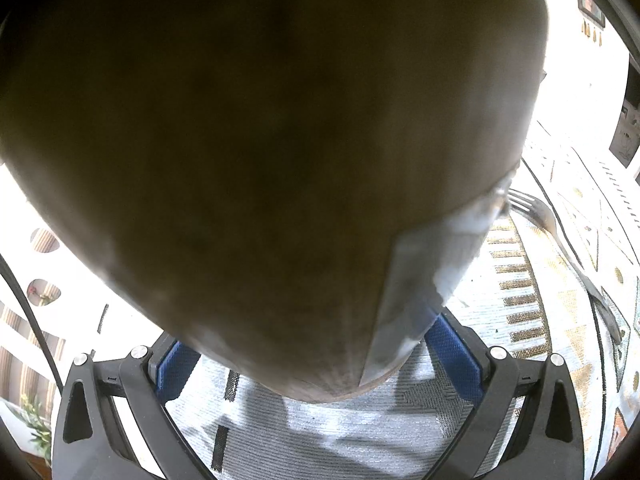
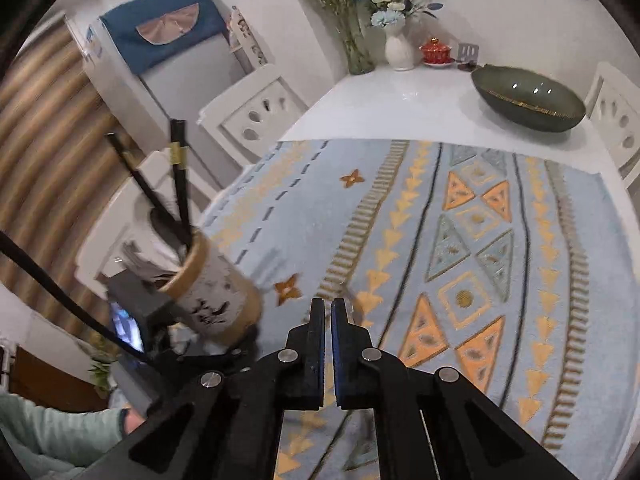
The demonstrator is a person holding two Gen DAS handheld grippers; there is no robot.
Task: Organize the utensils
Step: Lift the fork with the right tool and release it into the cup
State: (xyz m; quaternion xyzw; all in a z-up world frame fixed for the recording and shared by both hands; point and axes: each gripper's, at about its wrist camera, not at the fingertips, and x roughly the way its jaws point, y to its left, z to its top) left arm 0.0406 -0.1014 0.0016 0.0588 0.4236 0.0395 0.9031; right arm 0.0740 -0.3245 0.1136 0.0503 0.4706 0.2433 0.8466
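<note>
A brown and white cylindrical utensil holder (image 1: 260, 160) fills the left wrist view, tilted, and my left gripper (image 1: 316, 360) is shut on it with a blue pad on each side. The right wrist view shows the same holder (image 2: 216, 292) at the left, with black chopsticks (image 2: 180, 184) standing in it. My right gripper (image 2: 328, 304) has its jaws nearly together above the patterned mat, and a silvery bit shows at its tip. In the left wrist view a metal fork (image 1: 560, 240) hangs over the mat at the right; its handle ends in a dark shape at the edge.
The blue and orange patterned mat (image 2: 460, 240) covers the near part of a white table (image 2: 400, 96). A dark oval bowl (image 2: 528, 100), flower vases (image 2: 396, 48) and a red lidded cup (image 2: 434, 50) stand at the back. White chairs (image 2: 256, 112) flank the table. A sleeve (image 2: 60, 424) is lower left.
</note>
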